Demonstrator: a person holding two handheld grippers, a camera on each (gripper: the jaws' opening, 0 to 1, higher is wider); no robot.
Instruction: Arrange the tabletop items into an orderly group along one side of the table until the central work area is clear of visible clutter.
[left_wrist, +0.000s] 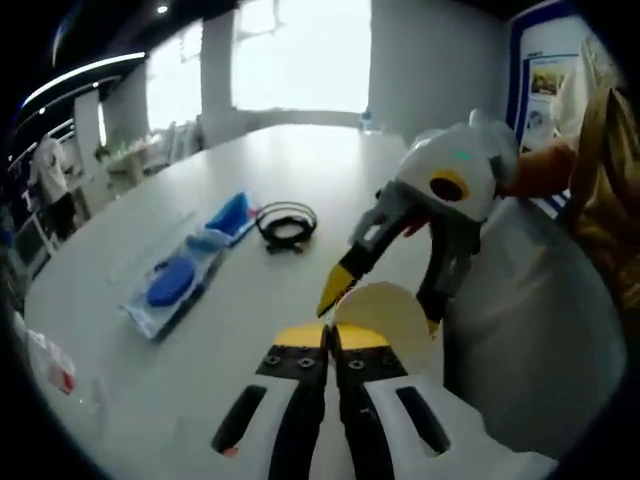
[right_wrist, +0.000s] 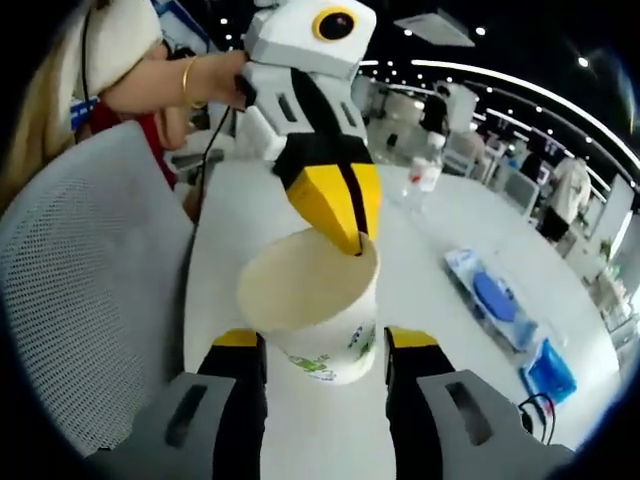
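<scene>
Two grippers meet at a cream paper cup with green print (right_wrist: 312, 310) standing upright near the edge of the long white surface (left_wrist: 250, 170). In the right gripper view, the right gripper (right_wrist: 324, 362) has its yellow-tipped black fingers (right_wrist: 238, 355) spread wide, one on either side of the cup's lower wall; whether the pads touch the cup cannot be told. The left gripper (right_wrist: 345, 225) comes down from above in that view, its yellow fingers pressed together, with the tips at the far rim of the cup.

In the left gripper view, that gripper's own fingers (left_wrist: 300, 350) rise side by side with no gap between them and nothing held, just beside the cup's pale round rim (left_wrist: 385, 315). The right gripper (left_wrist: 385, 300) reaches in from the right, white-bodied, its fingers apart around the cup.

Farther along the surface lies a clear plastic packet holding a blue round item (left_wrist: 180, 285), with a smaller blue packet (left_wrist: 232, 215) at its far end and a coiled black cable (left_wrist: 287, 225) just beside that. A clear plastic bottle (right_wrist: 422, 178) stands well apart from the cup. A grey mesh chair back (right_wrist: 80, 280) sits beside the surface, next to the cup.
</scene>
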